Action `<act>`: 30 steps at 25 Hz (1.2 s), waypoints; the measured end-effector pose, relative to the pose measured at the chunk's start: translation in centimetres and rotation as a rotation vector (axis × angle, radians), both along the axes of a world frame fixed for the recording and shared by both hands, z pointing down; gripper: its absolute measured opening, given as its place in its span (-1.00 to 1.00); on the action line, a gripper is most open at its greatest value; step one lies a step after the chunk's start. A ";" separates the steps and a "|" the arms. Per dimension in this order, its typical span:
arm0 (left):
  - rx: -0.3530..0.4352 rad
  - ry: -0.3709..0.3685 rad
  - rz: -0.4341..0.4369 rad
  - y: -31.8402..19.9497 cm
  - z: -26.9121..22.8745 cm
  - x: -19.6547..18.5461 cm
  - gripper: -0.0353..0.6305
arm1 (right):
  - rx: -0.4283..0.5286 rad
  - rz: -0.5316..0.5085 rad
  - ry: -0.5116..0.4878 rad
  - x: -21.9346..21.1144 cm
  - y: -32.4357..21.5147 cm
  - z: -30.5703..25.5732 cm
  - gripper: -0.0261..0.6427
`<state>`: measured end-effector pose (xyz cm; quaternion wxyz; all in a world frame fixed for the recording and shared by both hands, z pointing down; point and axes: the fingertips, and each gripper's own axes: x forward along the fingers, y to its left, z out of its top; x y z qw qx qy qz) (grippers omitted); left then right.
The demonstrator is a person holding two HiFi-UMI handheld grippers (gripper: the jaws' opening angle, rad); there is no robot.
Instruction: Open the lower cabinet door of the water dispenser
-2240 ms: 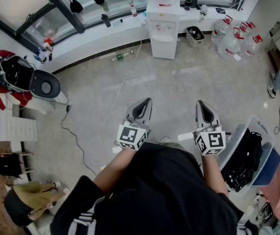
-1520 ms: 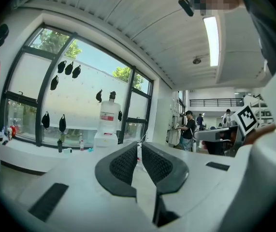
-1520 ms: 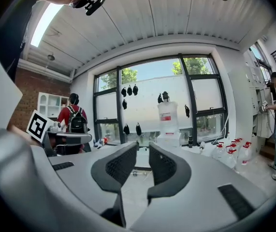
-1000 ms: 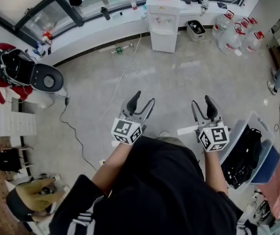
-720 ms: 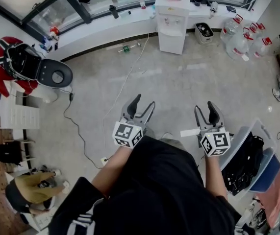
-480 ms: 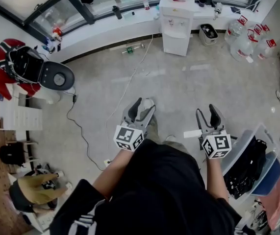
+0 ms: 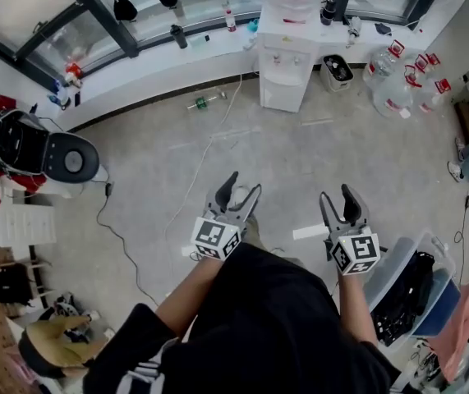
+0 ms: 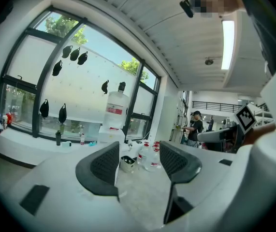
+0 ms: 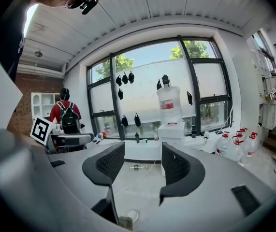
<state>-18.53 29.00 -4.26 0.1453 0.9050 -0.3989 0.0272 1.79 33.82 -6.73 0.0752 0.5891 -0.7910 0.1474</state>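
Two empty grippers are held out ahead of the person [image 7: 275, 327]: the left gripper [image 7: 243, 185] and the right gripper [image 7: 337, 195] both have their jaws standing wide apart, with nothing between them but bare floor [image 7: 300, 158], and each points roughly level toward the windows. The water dispenser [image 7: 287, 60] stands against the curved window ledge [image 7: 152, 52], well apart from both grippers. Its lower cabinet door [image 7: 280, 95] looks shut, so the task seems barely begun and the step in hand is judged to be the approach. To do it well, the person would likely come up squarely, lower one gripper to the door's free edge, and keep the jaws spread until they straddle whatever lip or handle is there. Which side carries the hinge cannot be told from here. Open floor lies between, crossed only by a thin cable [image 7: 205, 150] running from the ledge, with a small bottle [image 7: 204, 101] lying near the ledge's foot. A bin [image 7: 334, 71] sits just beside the dispenser and large water jugs [image 7: 394, 84] cluster beyond it, so a door swinging that way has less room. A crate [image 7: 419, 273] sits close by the person's right side.
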 end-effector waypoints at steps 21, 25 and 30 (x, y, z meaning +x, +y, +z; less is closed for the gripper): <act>-0.082 0.064 0.125 -22.3 1.6 -5.5 -0.16 | -0.129 0.055 0.047 -6.8 -21.5 0.6 -0.30; -0.066 0.085 0.184 -24.2 1.4 -4.3 -0.16 | -0.128 0.110 0.001 -6.6 -23.0 0.6 -0.29; -0.059 0.076 0.226 -26.1 1.1 -2.6 -0.16 | -0.136 0.132 0.017 -5.5 -23.9 1.2 -0.29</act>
